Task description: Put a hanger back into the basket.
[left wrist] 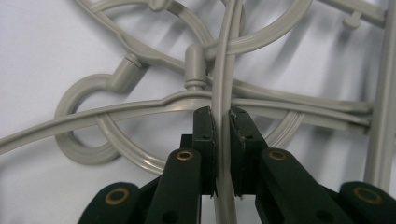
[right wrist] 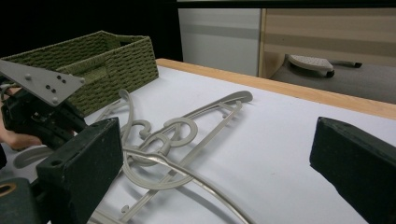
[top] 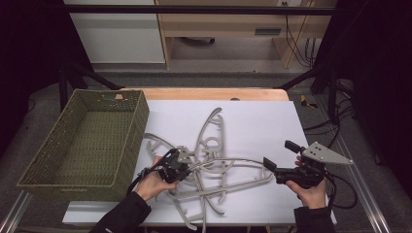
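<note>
Grey plastic hangers (top: 214, 165) lie tangled in a heap at the lower middle of the high view, on the white surface (top: 262, 121). Nearest, at the lower left of that heap, the left tongs (top: 180, 167) are clenched on one thin hanger arm (left wrist: 224, 93); in the left gripper view the arm runs straight up between the two black pads, which press it from both sides. At the lower right, the right tongs (top: 276, 160) stand released, the jaws wide apart with nothing between them, aimed at the heap from the side.

To lift this hanger cleanly, I judge the pinched arm should come up slowly, since other arms and hooks cross over and under it just beyond the pads; the free right tongs could hold down or nudge aside whatever clings. The grip sits on a narrow, smooth bar, so a twist may let it slip.

Farther off, at the left of the high view, the green woven basket (top: 92, 141) waits, seemingly the place for the hangers.

How many hangers make up the heap is hard to tell, and which hook belongs to the gripped arm I cannot make out. The lowest hanger ends are cut off at the bottom edge.
</note>
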A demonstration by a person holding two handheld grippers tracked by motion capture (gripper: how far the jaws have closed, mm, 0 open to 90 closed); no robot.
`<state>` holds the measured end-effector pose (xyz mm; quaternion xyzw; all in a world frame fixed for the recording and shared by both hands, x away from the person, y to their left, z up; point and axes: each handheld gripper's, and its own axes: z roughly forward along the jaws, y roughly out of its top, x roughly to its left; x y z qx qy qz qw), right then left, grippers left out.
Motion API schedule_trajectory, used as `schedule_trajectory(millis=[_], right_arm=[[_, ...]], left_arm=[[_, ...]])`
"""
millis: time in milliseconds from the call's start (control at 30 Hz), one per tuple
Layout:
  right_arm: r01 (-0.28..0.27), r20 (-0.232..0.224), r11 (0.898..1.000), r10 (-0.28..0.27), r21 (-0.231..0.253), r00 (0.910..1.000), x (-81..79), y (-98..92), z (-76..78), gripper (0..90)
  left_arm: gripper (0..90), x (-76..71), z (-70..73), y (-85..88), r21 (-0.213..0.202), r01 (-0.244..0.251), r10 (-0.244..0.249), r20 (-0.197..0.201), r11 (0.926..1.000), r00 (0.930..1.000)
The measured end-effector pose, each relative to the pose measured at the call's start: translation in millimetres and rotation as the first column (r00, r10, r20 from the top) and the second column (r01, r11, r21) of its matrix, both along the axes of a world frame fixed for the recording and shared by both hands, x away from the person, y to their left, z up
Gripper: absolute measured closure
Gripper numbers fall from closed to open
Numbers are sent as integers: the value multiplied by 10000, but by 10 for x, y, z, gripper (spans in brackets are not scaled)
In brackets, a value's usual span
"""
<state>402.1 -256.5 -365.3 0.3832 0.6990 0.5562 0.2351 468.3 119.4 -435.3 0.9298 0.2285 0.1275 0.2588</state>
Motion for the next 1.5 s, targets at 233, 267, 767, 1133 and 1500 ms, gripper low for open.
schedule_trajectory(millis=[233, 267, 767, 1133, 1500], right_arm=[[59, 36, 10000, -59, 4, 10000, -7, -26, 5, 31], [56, 36, 10000, -56, 6, 10000, -7, -29, 5, 31], [158, 92, 9998, -159, 74, 9998, -22, -75, 17, 31], [208, 114, 9997, -210, 142, 9997, -26, -97, 21, 31], [256, 65, 9996, -257, 94, 9996, -27, -105, 16, 30]], left_arm=[[822, -22, 115, 86, -867, -533, 550, 165, 9948, 9984], [822, -28, 136, 99, -989, -631, 654, 203, 9931, 9977], [823, -107, 555, 450, -2484, -1415, 1678, 883, 9583, 9819], [823, -209, 900, 824, -3182, -2031, 2621, 1545, 9260, 9526], [823, -305, 1176, 1218, -3827, -2384, 3331, 2032, 8926, 9207]])
